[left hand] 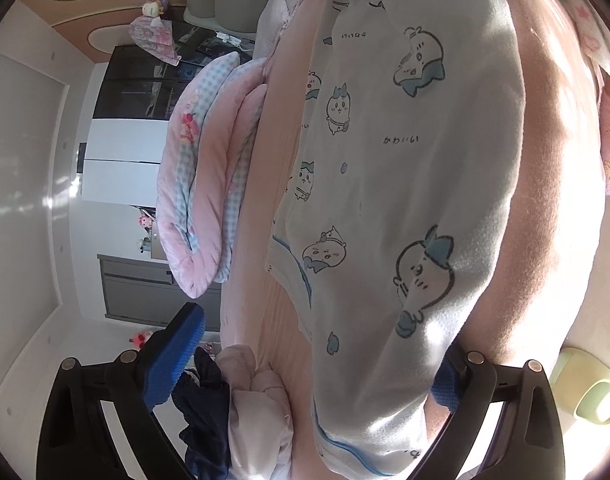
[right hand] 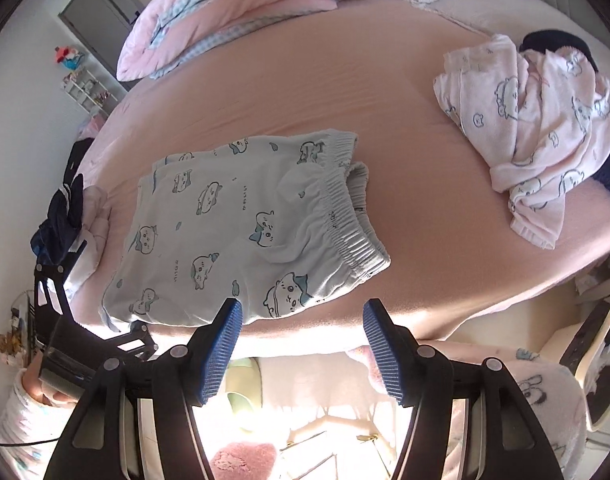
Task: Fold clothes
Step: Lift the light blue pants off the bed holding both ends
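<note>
Folded blue shorts (right hand: 241, 224) lying near the bed's (right hand: 425, 160) front edge, loads of bare pink sheet between them and the pink pajama pile (right hand: 537, 128). Right gripper (right hand: 301, 344) spread wide, empty, hovering just off the shorts' hem. Left gripper (left hand: 317, 364) also wide open, shorts lying between its fingers (left hand: 173, 360), not pinched.

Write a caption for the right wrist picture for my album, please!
Folded blue cartoon-print shorts lie on the pink bed, with the right gripper open above the bed's edge.

Bright daylight, blown-out glare low in the right view, strong fisheye edge warping.
</note>
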### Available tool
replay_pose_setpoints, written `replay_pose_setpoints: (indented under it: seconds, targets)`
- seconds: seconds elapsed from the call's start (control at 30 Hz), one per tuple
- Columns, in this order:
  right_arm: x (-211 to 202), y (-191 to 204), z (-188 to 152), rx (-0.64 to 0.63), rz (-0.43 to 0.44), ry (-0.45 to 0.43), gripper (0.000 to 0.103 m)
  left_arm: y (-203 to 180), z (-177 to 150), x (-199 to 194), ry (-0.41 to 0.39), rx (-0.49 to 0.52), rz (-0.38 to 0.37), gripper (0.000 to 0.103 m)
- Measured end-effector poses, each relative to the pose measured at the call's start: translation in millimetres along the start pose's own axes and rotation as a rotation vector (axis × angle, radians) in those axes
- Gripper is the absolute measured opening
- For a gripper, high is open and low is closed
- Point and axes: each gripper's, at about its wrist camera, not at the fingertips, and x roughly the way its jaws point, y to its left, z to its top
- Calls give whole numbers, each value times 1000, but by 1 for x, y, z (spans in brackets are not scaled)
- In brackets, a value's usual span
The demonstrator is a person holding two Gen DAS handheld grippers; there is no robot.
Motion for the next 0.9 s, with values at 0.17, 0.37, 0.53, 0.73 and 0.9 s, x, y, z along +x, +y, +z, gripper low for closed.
replay_pose_setpoints:
  seconds: [0.17,0.37,0.53,0.73,0.9]
  targets:
    - [2,42,-6,-333,-163,-67,62,0,-2,-1,-3,-9,-101,71]
    - [20,81,-29,-740,-380,-118,62,-20,-3,-9,-34,66,-131,19]
    - [42,88,-49,-1012,-564,-154,62,-19,-3,-9,-44,53,-186,15]
    - [57,95,-74,-1308,-721,-236,62,10,2,4,-4,-34,-389,15]
    - [72,101,-80,-1407,-770,-269,62,25,8,17,25,-30,-537,15]
